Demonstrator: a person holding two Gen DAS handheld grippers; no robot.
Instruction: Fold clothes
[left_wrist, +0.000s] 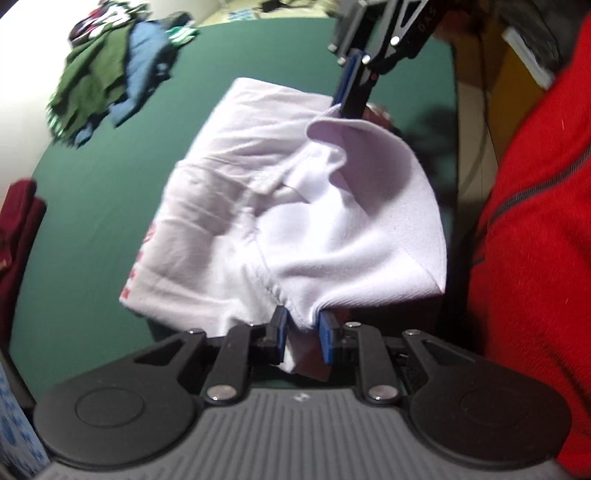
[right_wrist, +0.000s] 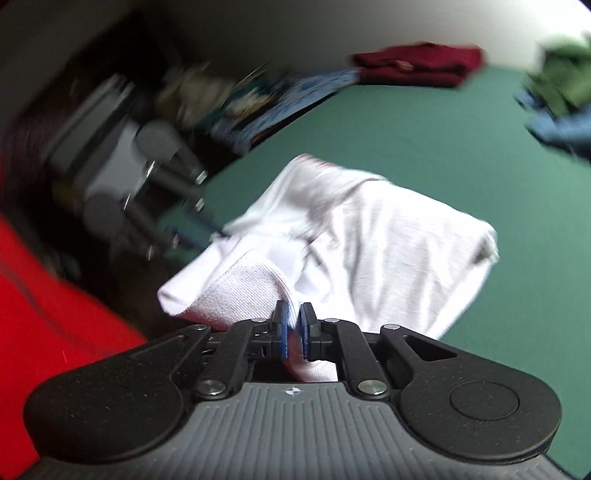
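Green table fills most of both views, with a heap of unfolded clothes (green, blue, something striped) dumped at the far side by the wall and a dark red garment lying flat near another edge, which looks already folded, though I can't be sure. Front and centre is the white shirt, and it's mid-job: part of it rests on the table, while the near edge is picked up off the surface. Left tool is clamped on a bunched bit of hem or seam, fabric squeezed between the blue pads; right tool is pinched tight on another edge of the same shirt, near what looks like a ribbed collar or cuff. So I'd say one fold is in progress, not finished, and the heap hasn't been touched yet, so plenty is left. As for orientation, from the left wrist view the shirt's long axis runs roughly from the left tool away towards the far side, with a strip of red print along its left edge. A person's red sleeve crowds the right side there. Right view is pretty blurred, so the details are fuzzy.
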